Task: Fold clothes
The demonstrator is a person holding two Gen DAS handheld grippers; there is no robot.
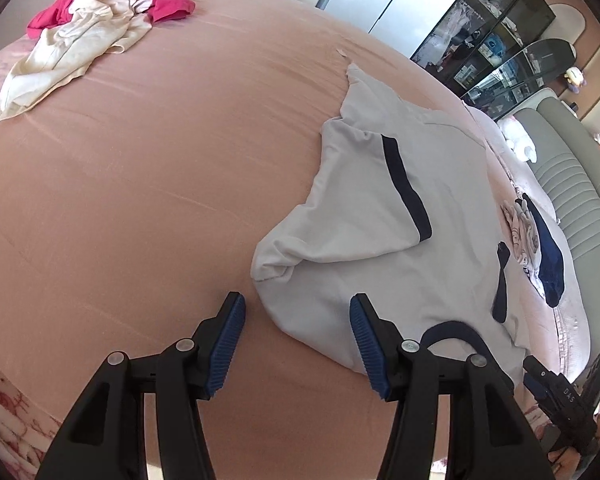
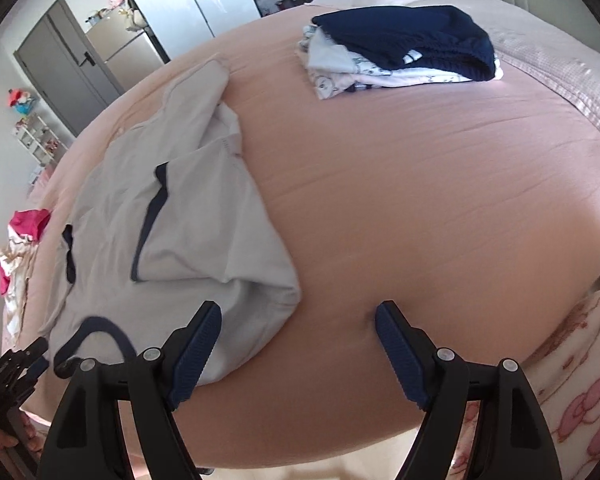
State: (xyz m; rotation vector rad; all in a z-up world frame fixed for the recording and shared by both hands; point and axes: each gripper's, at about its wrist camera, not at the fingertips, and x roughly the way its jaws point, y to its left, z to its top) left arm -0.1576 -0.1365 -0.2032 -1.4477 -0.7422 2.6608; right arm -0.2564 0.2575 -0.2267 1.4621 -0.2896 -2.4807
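Observation:
A white T-shirt (image 1: 400, 208) with navy trim lies face up on the pink bed (image 1: 140, 200), both sleeves folded in over its chest. Its navy collar (image 1: 452, 328) points toward me. My left gripper (image 1: 297, 304) is open, low over the shirt's left shoulder corner, whose edge lies loose between the blue pads (image 1: 228, 340). In the right wrist view the same T-shirt (image 2: 180, 220) fills the left side. My right gripper (image 2: 298, 310) is open at the opposite shoulder corner, one pad over the cloth, the other on the bare bed (image 2: 420, 200).
A stack of folded clothes (image 2: 400, 52) topped by a navy piece sits near the headboard. Crumpled cream and pink garments (image 1: 92, 28) lie at the bed's far corner. Wardrobes, a glass cabinet and a door stand beyond. A patterned blanket (image 2: 580, 400) hangs at the near edge.

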